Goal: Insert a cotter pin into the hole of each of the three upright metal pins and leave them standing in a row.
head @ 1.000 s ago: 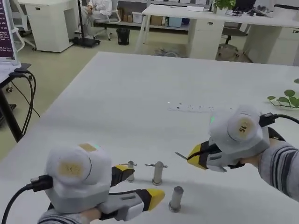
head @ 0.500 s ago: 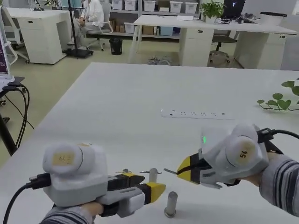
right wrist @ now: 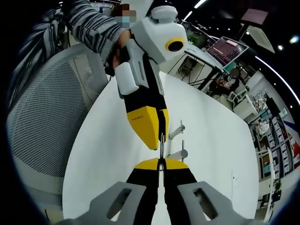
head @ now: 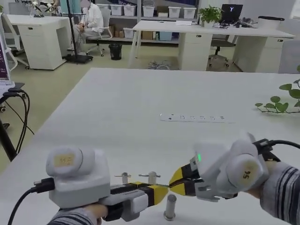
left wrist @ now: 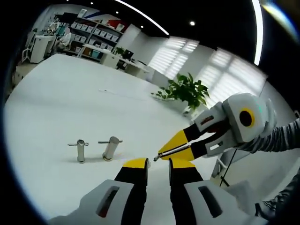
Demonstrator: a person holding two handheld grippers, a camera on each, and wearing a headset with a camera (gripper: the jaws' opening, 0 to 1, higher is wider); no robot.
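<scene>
A: Entry one, right hand-held gripper: state?

B: Jaws closed on a cotter pin, which juts forward from the tips. Its free end sits just at the tips of the left hand-held gripper, whose jaws stand a little apart and hold nothing

A: Entry two, metal pins: count and place?

B: Three, all upright on the bench. Two stand side by side, the outer fitted pin and the inner fitted pin, each with a cotter pin through its top. The bare pin stands nearer the person, just below both sets of yellow tips in the head view, out of line with the other two

A: Step in hand?

B: By judgement, the third and last insertion. The cotter pin is in the air, not yet at the bare pin

A: Next move: requirements?

B: Likely these: cotter pin held level, free end aimed at the cross hole near the bare pin's top. That hole is too small to make out here. The idle left hand-held gripper could steady the bare pin, since a sideways push might topple it. The bare pin also wants bringing into the row
</scene>
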